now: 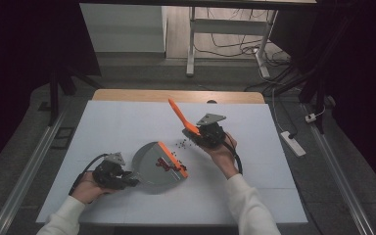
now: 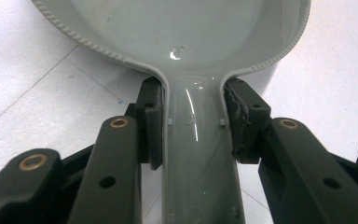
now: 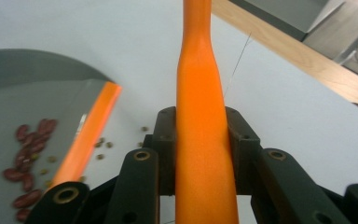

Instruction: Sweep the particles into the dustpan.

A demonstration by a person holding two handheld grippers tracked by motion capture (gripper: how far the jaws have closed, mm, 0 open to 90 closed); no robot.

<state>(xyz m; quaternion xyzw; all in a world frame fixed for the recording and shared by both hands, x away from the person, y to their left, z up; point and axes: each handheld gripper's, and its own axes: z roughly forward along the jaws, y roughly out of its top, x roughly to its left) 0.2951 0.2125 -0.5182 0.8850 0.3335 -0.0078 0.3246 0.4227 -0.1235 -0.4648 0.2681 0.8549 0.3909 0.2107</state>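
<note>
The left gripper (image 1: 127, 179) is clamped on the grey dustpan's (image 1: 152, 169) handle (image 2: 200, 154), with the pan flat on the table (image 1: 107, 127) near its front edge. The right gripper (image 1: 196, 131) squeezes an orange brush handle (image 3: 203, 130), held just beyond the pan's orange lip (image 1: 172, 159). Red beans (image 1: 164, 164) lie inside the pan; small beans (image 1: 181, 143) are scattered between lip and brush.

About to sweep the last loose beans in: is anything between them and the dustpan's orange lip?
Nothing visible. The loose beans lie on bare table beside the dustpan's orange lip, with open surface between. The right claw holds the orange brush handle just behind them.
</note>
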